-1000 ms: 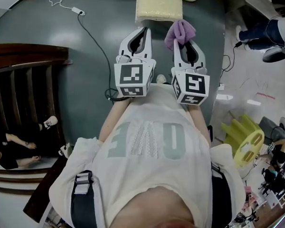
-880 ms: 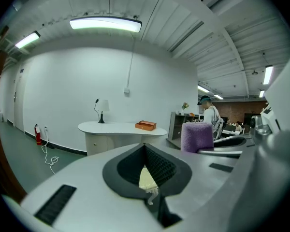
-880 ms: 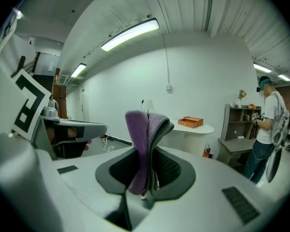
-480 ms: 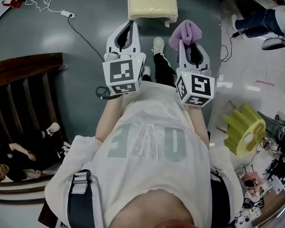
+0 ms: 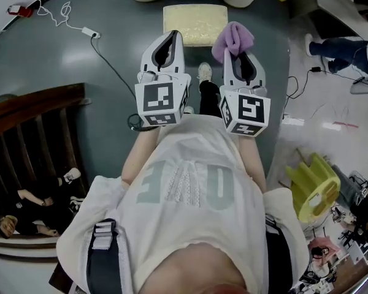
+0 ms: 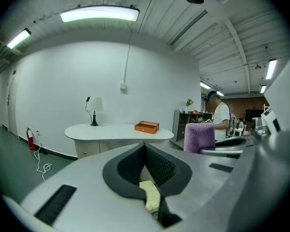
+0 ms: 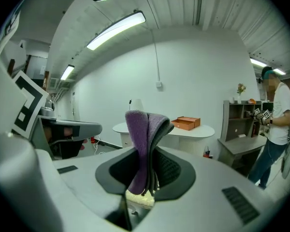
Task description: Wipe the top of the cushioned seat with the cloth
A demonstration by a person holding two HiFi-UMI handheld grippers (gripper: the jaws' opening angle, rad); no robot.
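The cushioned seat (image 5: 195,23) is a pale yellow block on the grey-green floor, just beyond both gripper tips. My right gripper (image 5: 233,52) is shut on a folded purple cloth (image 5: 233,38), which sticks up from its jaws beside the seat's right edge. In the right gripper view the cloth (image 7: 144,139) stands pinched between the dark pads of the right gripper (image 7: 146,175), with a strip of seat (image 7: 137,198) below. My left gripper (image 5: 170,40) is shut and holds nothing; its tips lie over the seat's near left edge. The left gripper view shows its jaws (image 6: 145,148) meeting and the cloth (image 6: 199,137) at the right.
A dark wooden bench (image 5: 30,133) fills the left, with a person (image 5: 24,201) low beside it. A cable (image 5: 113,66) runs over the floor. A yellow-green stool (image 5: 313,185) stands at the right. A white desk (image 6: 118,132) bears an orange box (image 6: 146,126) and a lamp (image 6: 94,111).
The seat now lies lower in the head view, closer to the gripper tips. Both grippers kept their states, and the cloth stays in the right one.
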